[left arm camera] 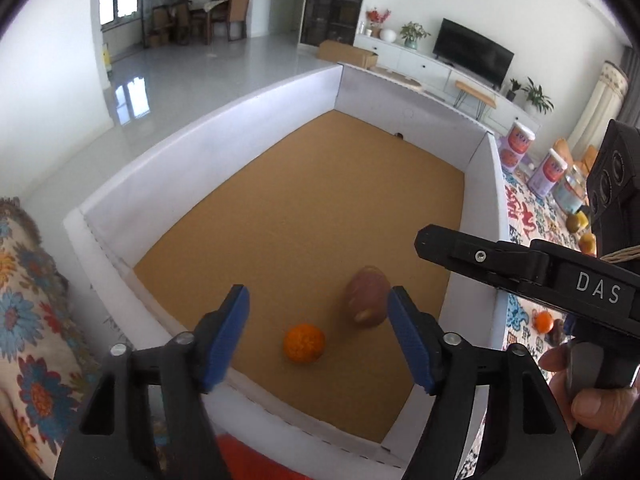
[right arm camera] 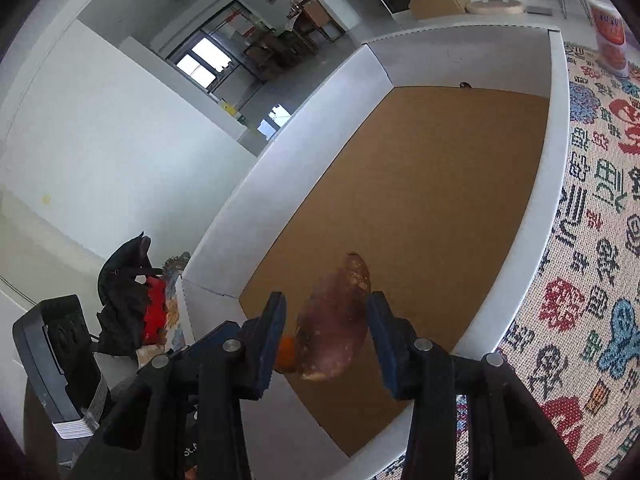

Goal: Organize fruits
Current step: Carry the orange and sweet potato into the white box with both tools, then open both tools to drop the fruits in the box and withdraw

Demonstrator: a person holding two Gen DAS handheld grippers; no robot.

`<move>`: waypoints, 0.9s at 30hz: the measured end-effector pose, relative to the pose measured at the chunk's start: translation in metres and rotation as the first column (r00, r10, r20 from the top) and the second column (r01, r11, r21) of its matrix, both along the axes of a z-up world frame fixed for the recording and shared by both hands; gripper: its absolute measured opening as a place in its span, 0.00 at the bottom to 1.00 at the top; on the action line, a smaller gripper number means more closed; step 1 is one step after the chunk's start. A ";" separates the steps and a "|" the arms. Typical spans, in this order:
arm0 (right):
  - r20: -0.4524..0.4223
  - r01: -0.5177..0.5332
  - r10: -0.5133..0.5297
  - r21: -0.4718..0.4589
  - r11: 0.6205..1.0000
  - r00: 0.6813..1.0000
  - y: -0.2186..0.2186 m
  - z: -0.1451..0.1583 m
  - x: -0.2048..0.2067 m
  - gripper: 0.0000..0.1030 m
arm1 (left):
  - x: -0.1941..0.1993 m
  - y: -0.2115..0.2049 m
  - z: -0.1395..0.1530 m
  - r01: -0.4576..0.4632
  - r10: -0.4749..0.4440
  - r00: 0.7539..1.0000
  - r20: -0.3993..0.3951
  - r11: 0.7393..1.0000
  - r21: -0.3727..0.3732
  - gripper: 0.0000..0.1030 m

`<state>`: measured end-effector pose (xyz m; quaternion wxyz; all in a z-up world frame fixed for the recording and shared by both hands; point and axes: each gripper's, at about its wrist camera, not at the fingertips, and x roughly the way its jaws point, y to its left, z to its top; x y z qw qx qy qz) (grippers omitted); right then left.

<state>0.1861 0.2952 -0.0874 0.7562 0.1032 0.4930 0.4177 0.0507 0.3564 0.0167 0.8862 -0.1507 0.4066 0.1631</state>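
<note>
A white-walled box [left arm camera: 208, 148] with a brown cardboard floor holds an orange [left arm camera: 303, 342] and a reddish-brown oblong fruit [left arm camera: 366, 296] near its front right corner. My left gripper [left arm camera: 318, 338] is open above the box, its blue pads either side of the orange. In the right wrist view the brown fruit [right arm camera: 334, 320] is blurred between the open blue pads of my right gripper [right arm camera: 326, 336], apart from both; the orange [right arm camera: 286, 356] peeks out beside the left pad. The right gripper's body [left arm camera: 532, 276] reaches over the box's right wall.
The box [right arm camera: 556, 168] sits on a patterned cloth [right arm camera: 592, 280]. More fruits [left arm camera: 544, 322] and two cans [left arm camera: 550, 170] lie on the cloth to the right of the box. A floral cloth [left arm camera: 28, 320] lies to the left.
</note>
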 end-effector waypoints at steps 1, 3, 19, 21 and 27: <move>0.001 -0.002 0.002 0.010 1.000 1.000 0.000 0.000 0.000 0.50 | 0.000 -0.002 0.002 -0.002 0.002 1.000 0.008 1.000 0.011 0.79; 0.013 0.012 -0.012 0.010 1.000 1.000 -0.006 0.001 0.001 0.61 | -0.001 -0.008 0.007 0.003 -0.004 1.000 0.025 1.000 0.023 0.80; 0.425 0.349 -0.178 -0.369 0.861 0.888 -0.288 -0.014 -0.082 0.97 | 0.047 -0.106 0.010 0.128 -0.159 0.983 0.097 0.956 0.263 0.91; 0.423 0.437 -0.252 -0.428 0.791 0.870 -0.355 -0.031 -0.086 0.97 | 0.055 -0.115 0.003 0.140 -0.162 0.985 0.055 0.949 0.282 0.91; 0.439 0.685 -0.526 -0.459 0.565 0.728 -0.499 -0.057 -0.093 0.97 | 0.049 -0.141 -0.001 0.178 -0.193 0.981 0.007 0.916 0.360 0.91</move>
